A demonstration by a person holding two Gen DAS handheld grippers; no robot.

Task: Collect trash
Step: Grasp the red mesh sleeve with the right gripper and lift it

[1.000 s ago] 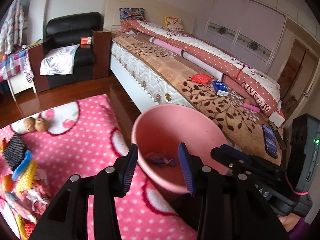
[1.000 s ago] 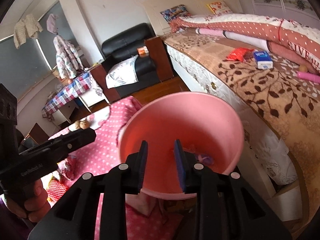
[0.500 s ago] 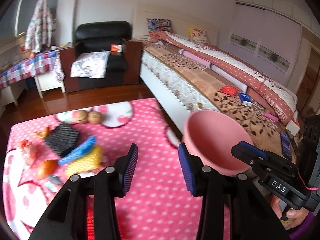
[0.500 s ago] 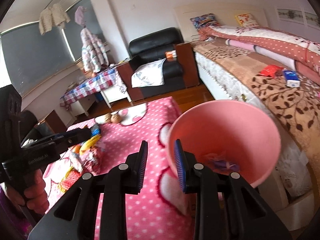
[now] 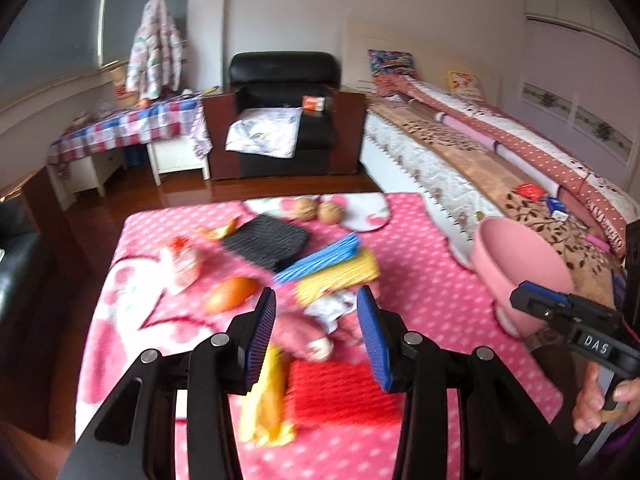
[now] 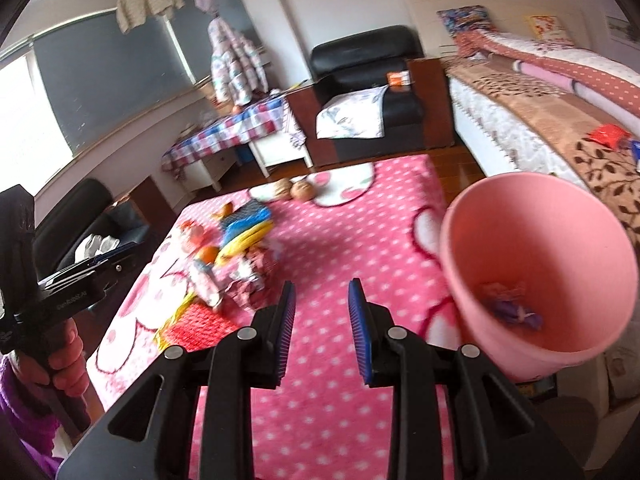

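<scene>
Your left hand-held gripper point(image 5: 317, 330) stood apart, empty, over blurred wrappers point(image 5: 320, 316) near the desk point(image 5: 420, 264) middle. Your right hand-held gripper point(image 6: 321, 330) was also apart, empty. The pink bin point(image 6: 536, 272) at the right edge hid its base.

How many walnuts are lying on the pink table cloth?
2. One walnut and a second walnut lie side by side at the far edge of the pink table cloth, behind the black mat. More may be hidden under the clutter.
</scene>
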